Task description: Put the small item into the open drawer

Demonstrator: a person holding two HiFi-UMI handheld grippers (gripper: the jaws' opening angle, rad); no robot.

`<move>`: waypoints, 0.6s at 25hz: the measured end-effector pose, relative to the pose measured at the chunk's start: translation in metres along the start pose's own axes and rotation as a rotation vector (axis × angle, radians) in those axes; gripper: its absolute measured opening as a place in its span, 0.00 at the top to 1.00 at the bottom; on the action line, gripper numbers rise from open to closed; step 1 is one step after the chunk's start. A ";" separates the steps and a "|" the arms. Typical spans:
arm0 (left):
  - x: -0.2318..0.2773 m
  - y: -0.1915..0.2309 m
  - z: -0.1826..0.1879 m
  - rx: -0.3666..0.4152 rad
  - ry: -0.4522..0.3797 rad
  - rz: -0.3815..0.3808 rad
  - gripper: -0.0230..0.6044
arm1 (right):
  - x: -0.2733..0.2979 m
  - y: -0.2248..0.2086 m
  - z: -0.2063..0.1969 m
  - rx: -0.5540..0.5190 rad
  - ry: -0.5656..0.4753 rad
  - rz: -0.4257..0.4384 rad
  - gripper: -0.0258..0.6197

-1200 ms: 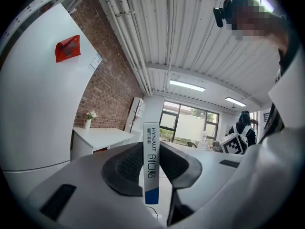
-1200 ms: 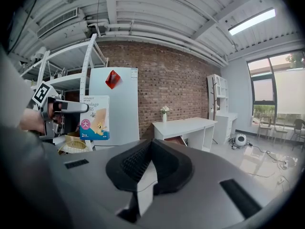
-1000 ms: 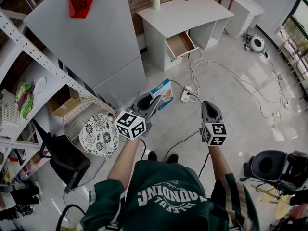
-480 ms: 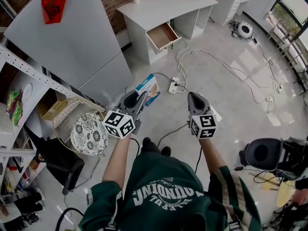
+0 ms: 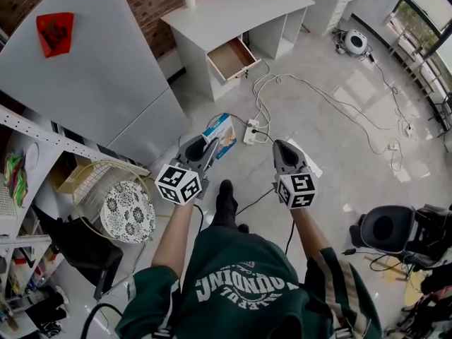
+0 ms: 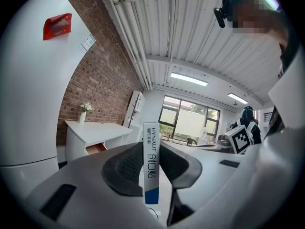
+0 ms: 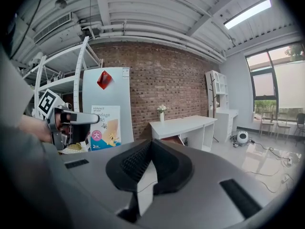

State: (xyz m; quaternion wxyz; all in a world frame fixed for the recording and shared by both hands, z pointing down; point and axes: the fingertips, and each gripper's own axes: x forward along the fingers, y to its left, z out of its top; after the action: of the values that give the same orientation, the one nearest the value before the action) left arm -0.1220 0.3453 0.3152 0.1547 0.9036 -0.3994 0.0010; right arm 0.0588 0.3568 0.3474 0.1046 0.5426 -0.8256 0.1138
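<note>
Left hand-held gripper (image 5: 210, 147) clamped on box (image 5: 221, 131), open drawer (image 5: 229, 57) seemingly well ahead

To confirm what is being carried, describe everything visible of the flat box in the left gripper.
The flat white and blue cardboard box is thin and rectangular. Its narrow white edge bears lettering and a blue band at the bottom; its broad face shows a pink circle. It stands on edge, clamped between the dark ribbed fingers of the left gripper, and sticks out past them.
</note>
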 end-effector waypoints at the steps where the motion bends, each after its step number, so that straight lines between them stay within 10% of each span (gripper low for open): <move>1: 0.009 0.008 0.002 0.000 0.002 -0.003 0.80 | 0.010 -0.004 0.002 0.000 0.002 -0.001 0.92; 15: 0.118 0.120 0.044 0.034 0.046 -0.052 0.80 | 0.154 -0.048 0.044 0.002 0.049 -0.049 0.92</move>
State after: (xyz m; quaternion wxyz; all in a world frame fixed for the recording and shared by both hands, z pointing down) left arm -0.1342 0.1719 0.3218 0.1485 0.9159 -0.3722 0.0245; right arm 0.0408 0.1913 0.3546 0.1270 0.5597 -0.8092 0.1254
